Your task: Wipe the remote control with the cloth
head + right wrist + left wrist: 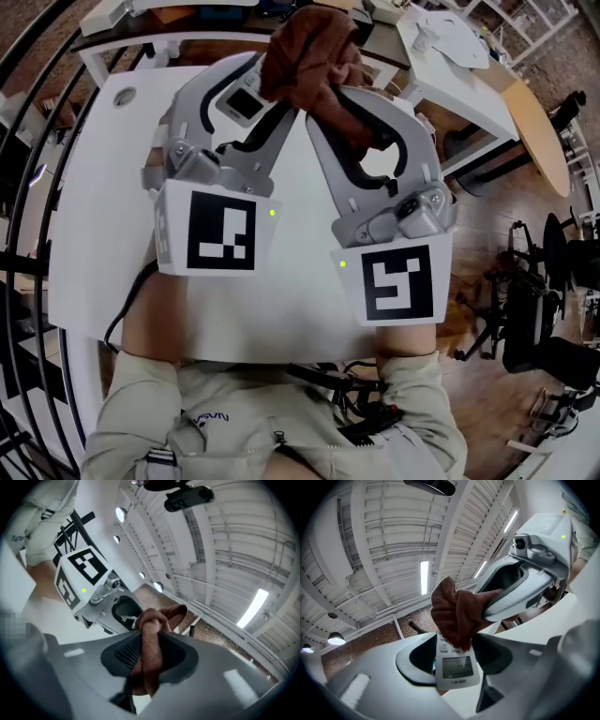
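The white rectangular plastic remote control with a small grey display [457, 667] is lifted off the white counter [98, 244]. My left gripper [454, 660] has it pinched across its width, display end toward that gripper's camera and button end poking out past the tips. The rust-brown terry cloth [454, 613] is bunched in my right gripper [147, 656], whose jaws are clamped on a twisted fold of it. In the left gripper view the wad drapes over the button end and touches the remote's face. In the head view the cloth sits at about one o'clock of the remote, with the right gripper reaching in from about five o'clock. I judge the wiping stroke to be the step in hand. To do it well, I'd hold the left gripper steady, press the wad flat on the face and draw it along the length toward the display. The pressure should be light enough not to lever the remote out of the jaws. Then I'd roll the left wrist to present the edges and back.
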Action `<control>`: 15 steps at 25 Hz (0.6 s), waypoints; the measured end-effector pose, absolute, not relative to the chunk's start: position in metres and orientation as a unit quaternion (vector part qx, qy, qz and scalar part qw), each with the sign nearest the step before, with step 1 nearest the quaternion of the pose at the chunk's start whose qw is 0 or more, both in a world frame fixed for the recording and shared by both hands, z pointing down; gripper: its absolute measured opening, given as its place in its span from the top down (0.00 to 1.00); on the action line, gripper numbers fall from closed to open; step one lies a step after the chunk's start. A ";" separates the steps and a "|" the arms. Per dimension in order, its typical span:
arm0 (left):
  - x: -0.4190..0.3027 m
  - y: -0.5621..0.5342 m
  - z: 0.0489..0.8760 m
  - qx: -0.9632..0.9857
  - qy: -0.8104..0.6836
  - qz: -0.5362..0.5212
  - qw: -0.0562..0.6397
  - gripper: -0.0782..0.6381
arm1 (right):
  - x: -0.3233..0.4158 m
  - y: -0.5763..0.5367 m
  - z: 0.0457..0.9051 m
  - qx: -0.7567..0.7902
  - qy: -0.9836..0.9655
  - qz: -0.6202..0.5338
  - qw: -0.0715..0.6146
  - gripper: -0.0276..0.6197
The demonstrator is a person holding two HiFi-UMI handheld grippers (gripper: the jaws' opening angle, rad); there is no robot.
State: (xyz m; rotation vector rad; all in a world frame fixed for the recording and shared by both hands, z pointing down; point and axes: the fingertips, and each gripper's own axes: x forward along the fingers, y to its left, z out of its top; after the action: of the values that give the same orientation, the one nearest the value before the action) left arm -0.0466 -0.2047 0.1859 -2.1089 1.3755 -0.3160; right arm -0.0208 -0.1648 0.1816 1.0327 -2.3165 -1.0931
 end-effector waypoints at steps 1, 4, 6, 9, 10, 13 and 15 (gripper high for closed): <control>-0.047 -0.205 0.187 -0.792 0.517 -0.122 0.300 0.55 | -0.026 -0.161 0.188 0.350 -0.827 -0.392 0.200 0.81; -0.047 -0.207 0.194 -0.788 0.519 -0.132 0.305 0.55 | -0.037 -0.153 0.200 0.308 -0.836 -0.399 0.218 0.81; -0.045 -0.207 0.198 -0.788 0.517 -0.137 0.306 0.55 | -0.039 -0.150 0.203 0.290 -0.840 -0.400 0.223 0.81; -0.042 -0.207 0.201 -0.792 0.510 -0.138 0.306 0.55 | -0.033 -0.148 0.198 0.284 -0.846 -0.395 0.218 0.81; -0.041 -0.207 0.202 -0.794 0.508 -0.137 0.305 0.55 | -0.029 -0.148 0.193 0.292 -0.846 -0.393 0.210 0.81; -0.039 -0.207 0.203 -0.797 0.506 -0.134 0.302 0.55 | -0.009 -0.151 0.167 0.350 -0.842 -0.381 0.152 0.81; -0.036 -0.206 0.200 -0.799 0.501 -0.132 0.305 0.55 | 0.006 -0.155 0.147 0.400 -0.826 -0.383 0.105 0.81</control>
State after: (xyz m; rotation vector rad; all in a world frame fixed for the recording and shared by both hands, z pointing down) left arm -0.0365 -0.2056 0.2003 -2.1159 1.3266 -0.3498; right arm 0.0059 -0.1551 0.1475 1.1795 -2.4343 -1.1276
